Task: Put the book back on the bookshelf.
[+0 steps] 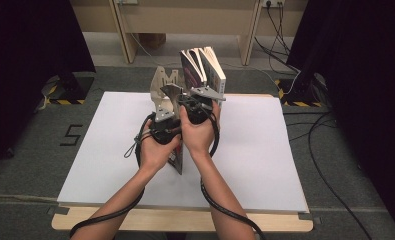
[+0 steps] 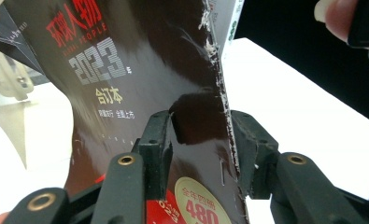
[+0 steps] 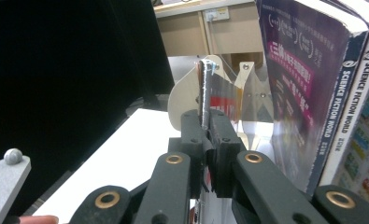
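Both tongs close together over the middle of the white tabletop (image 1: 265, 150), one in each hand, working on 1 dark-covered magazine (image 2: 140, 70) held upright on its edge. Left tongs (image 1: 171, 100) straddling the magazine near its worn, white-scuffed edge — cover with red and white lettering and a red patch low down lying between the 2 black jaws in the left gripper view, jaws about half closed; pads near the cover, contact with it not clear. Right tongs (image 3: 206, 123) clamped shut on the thin edge of the same magazine, seen end-on as a narrow upright strip between the pads in the right gripper view. Just beyond the hands, at the far edge of the tabletop, a metal bookend (image 1: 161, 85) standing upright, and beside it 2 thick books (image 1: 205, 67) standing on end, leaning a little — spines marked SCIENCE FICTION WORLD in the right gripper view, just to the right of the gripped magazine. Black cables looping from both tongs along the forearms.
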`<state>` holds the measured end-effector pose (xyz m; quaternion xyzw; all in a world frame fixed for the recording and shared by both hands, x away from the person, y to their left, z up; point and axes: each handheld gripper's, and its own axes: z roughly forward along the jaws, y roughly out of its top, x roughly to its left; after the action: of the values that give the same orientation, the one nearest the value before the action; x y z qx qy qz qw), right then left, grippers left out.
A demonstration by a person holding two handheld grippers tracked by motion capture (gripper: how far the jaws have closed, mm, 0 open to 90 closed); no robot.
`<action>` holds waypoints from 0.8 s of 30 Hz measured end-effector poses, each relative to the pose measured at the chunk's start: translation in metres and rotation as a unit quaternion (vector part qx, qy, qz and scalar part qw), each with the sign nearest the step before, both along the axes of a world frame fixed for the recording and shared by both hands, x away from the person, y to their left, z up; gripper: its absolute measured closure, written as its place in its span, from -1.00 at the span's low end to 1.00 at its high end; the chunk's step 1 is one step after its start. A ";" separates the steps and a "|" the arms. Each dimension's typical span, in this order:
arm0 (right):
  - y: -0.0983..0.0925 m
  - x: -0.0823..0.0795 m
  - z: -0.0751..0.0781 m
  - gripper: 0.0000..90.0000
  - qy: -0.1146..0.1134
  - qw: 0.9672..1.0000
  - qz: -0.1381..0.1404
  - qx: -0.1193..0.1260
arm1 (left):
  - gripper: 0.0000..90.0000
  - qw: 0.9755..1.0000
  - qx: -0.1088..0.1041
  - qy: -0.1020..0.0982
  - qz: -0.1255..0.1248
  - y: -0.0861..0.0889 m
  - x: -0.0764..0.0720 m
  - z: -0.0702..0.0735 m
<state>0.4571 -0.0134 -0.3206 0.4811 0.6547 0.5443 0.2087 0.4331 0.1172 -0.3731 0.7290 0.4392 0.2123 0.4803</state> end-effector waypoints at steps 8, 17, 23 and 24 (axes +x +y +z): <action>0.000 -0.001 0.003 0.93 0.005 1.000 0.007 0.026 | 0.03 0.999 0.023 -0.033 0.033 -0.001 -0.003 0.001; 0.006 -0.005 0.005 0.93 -0.001 1.000 0.015 0.018 | 0.32 0.999 -0.012 -0.022 0.026 0.007 -0.003 0.002; 0.019 -0.007 -0.002 0.91 0.000 0.999 0.039 -0.003 | 0.56 0.998 -0.050 0.001 0.041 0.022 -0.010 -0.009; 0.021 -0.008 -0.003 0.90 -0.002 0.999 0.044 -0.006 | 0.59 0.998 -0.051 -0.001 0.044 0.023 -0.012 -0.010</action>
<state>0.4490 0.0076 -0.3238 0.4498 0.6778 0.5502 0.1886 0.4213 0.1400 -0.3828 0.6832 0.4809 0.2116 0.5071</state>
